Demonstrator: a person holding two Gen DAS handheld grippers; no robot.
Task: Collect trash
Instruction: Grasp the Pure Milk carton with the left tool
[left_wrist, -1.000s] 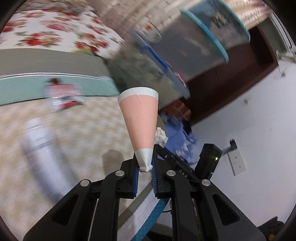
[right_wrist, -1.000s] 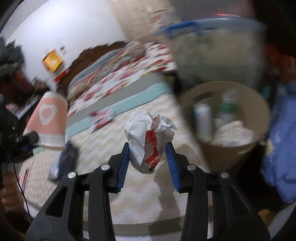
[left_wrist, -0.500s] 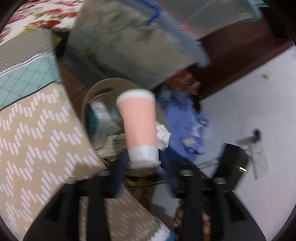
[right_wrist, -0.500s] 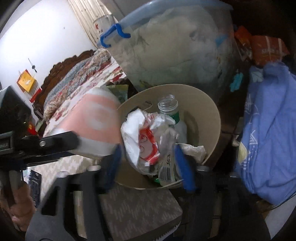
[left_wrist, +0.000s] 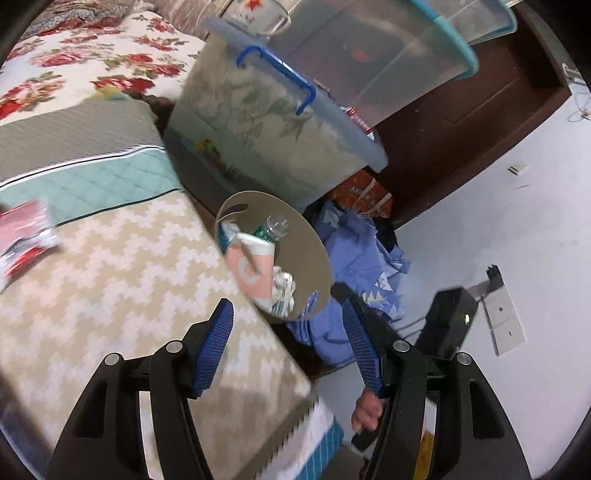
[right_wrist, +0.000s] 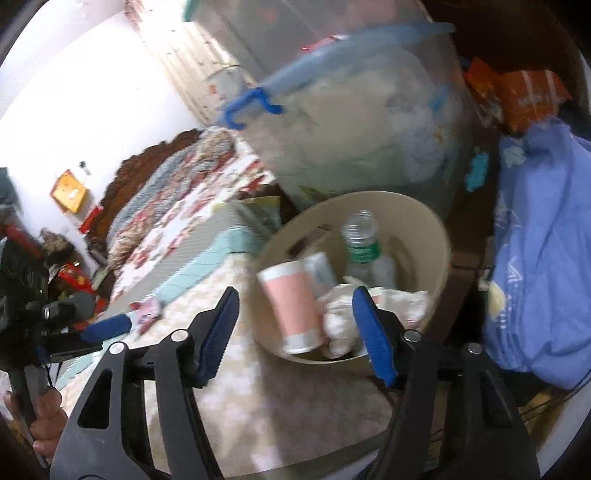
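A round beige trash bin stands beside the bed's corner. Inside it lie a pink paper cup, a crumpled white-and-red wrapper and a clear bottle with a green label. My left gripper hangs open above the bin's near rim with nothing between its blue pads. My right gripper is open over the bin, its jaws closing on nothing. The left gripper's blue fingertip shows at the left of the right wrist view.
A large clear storage box with a blue handle stands just behind the bin. The bed with a zigzag cover holds a red packet. A blue cloth heap lies right of the bin.
Both grippers swung from over the bed to the bin and opened. The pink cup left the left gripper and the wrapper left the right; both now lie in the bin.
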